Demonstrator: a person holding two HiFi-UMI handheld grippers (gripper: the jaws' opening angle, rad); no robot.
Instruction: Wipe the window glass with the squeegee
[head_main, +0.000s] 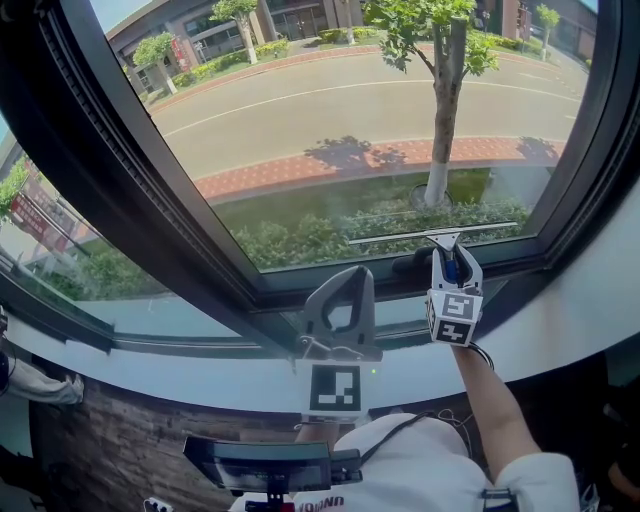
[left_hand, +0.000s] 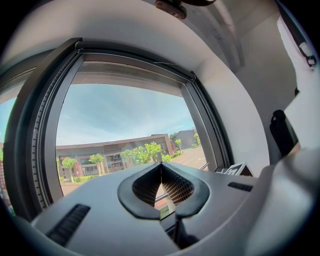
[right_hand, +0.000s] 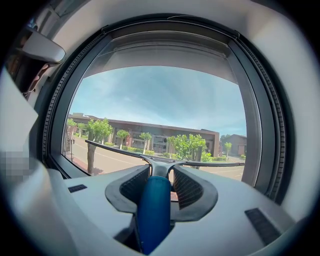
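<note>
The right hand-held gripper (head_main: 447, 262) (right_hand: 159, 172) is clenched around the round blue plastic handle of a squeegee (head_main: 449, 267) (right_hand: 153, 209). The handle runs lengthwise between the two dark ribbed jaws and sticks out behind them. Ahead of the jaws a grey metal neck forks into the squeegee's long thin dark blade (head_main: 432, 233) (right_hand: 125, 150). The blade lies level across the large clear window glass (head_main: 350, 120) (right_hand: 160, 100), low down near the glass's bottom right corner and just above its bottom edge. Whether the rubber actually presses on the pane cannot be told from these views. A bare forearm (head_main: 495, 410) reaches up to this gripper from the lower right.

The left hand-held gripper (head_main: 354, 280) (left_hand: 161, 165) is closed and empty. Its jaw tips meet, and nothing sits in the curved hollow between the ribbed pads, through which only the street outside shows. It sits well to the left of the squeegee, in front of the bottom edge of the thick dark window frame (head_main: 150, 200) (left_hand: 35, 130) and over the curved white window sill (head_main: 570, 315). It does not touch the glass.

Beyond the pane lie a grey road (head_main: 330, 110), a strip of red brick pavement (head_main: 300, 170), green shrubs, and a pale-trunked tree (head_main: 443, 110) standing right above the blade.
</note>
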